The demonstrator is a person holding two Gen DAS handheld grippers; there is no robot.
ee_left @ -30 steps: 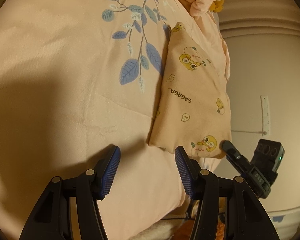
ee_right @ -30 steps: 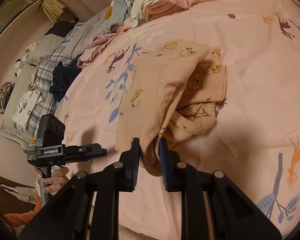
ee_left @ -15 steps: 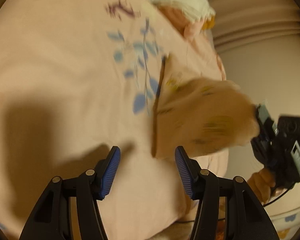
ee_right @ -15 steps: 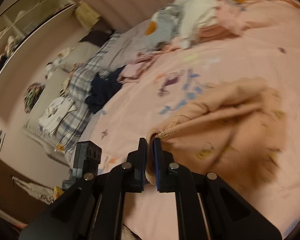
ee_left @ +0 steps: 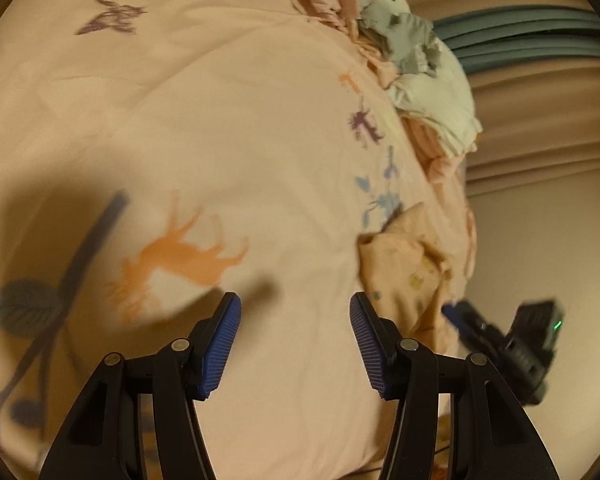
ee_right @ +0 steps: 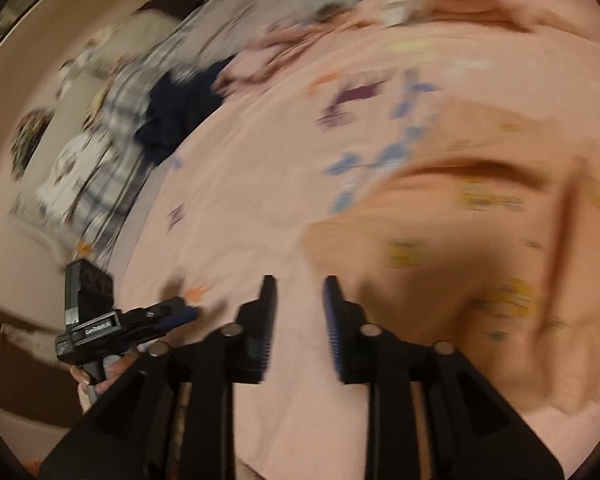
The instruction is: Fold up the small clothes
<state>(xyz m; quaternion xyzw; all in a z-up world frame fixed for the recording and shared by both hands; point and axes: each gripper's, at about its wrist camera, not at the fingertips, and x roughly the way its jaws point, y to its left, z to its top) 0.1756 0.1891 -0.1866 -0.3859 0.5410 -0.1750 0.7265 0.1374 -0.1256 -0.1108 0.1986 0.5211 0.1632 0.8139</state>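
A small peach garment with yellow cartoon prints [ee_right: 480,248] lies bunched on the pink bedspread [ee_right: 260,200], to the right of my right gripper [ee_right: 299,312]. That gripper is open and empty; the view is blurred by motion. In the left wrist view the same garment [ee_left: 408,276] sits near the bed's right edge, with the right gripper [ee_left: 460,318] beside it. My left gripper [ee_left: 295,340] is open and empty above the bedspread [ee_left: 220,140], left of the garment.
A heap of unfolded clothes [ee_left: 420,72] lies at the far end of the bed. Dark and plaid clothes [ee_right: 168,112] lie along the bed's left side. The left gripper [ee_right: 112,320] shows at the bed's left edge.
My right gripper has let go of the peach garment and opened; the garment has dropped onto the bed. Both cameras have swung, and the left gripper has moved left, away from the garment.
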